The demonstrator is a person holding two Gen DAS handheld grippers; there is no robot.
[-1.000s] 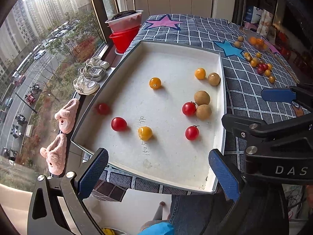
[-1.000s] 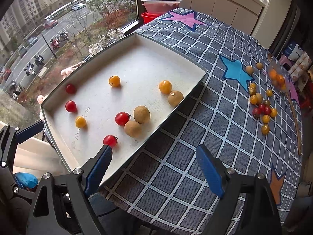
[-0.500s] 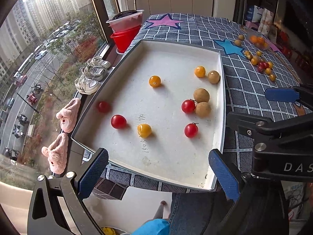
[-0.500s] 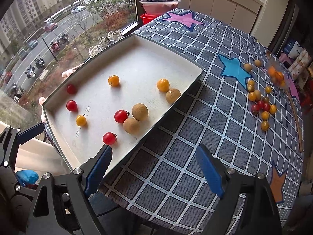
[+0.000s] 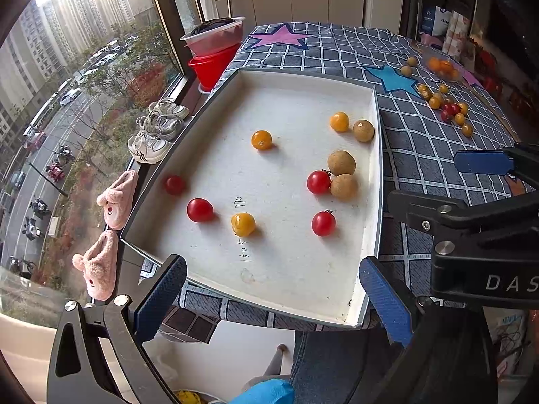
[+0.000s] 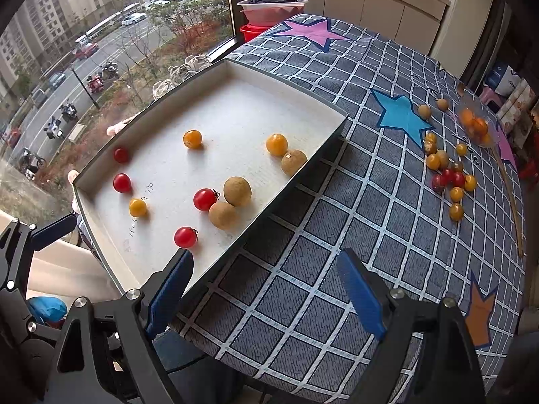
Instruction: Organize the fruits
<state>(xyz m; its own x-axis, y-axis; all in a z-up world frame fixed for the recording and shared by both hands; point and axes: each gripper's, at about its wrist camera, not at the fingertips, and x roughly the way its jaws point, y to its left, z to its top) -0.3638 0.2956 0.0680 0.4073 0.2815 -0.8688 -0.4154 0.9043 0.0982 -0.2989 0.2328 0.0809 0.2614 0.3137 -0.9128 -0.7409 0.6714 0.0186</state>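
Observation:
A white tray (image 5: 286,269) (image 6: 235,114) sits on the left of the checked tablecloth. In it lie several red cherry tomatoes (image 5: 319,181) (image 6: 204,199), three yellow tomatoes (image 5: 243,224) (image 6: 137,207) and three brown longans (image 5: 341,163) (image 6: 237,191). A loose pile of small fruits (image 5: 444,104) (image 6: 448,175) lies on the cloth at the far right. My left gripper (image 5: 269,289) hangs open above the tray's near edge, with nothing between its pads. My right gripper (image 6: 266,269) stands open over the tray's right rim and the cloth, holding nothing.
A clear bowl of orange fruits (image 6: 475,126) and a long wooden stick (image 6: 508,195) lie beyond the loose pile. Stacked red and pink basins (image 5: 215,47) stand by the window. Shoes (image 5: 155,134) and pink slippers (image 5: 118,198) line the sill left of the tray.

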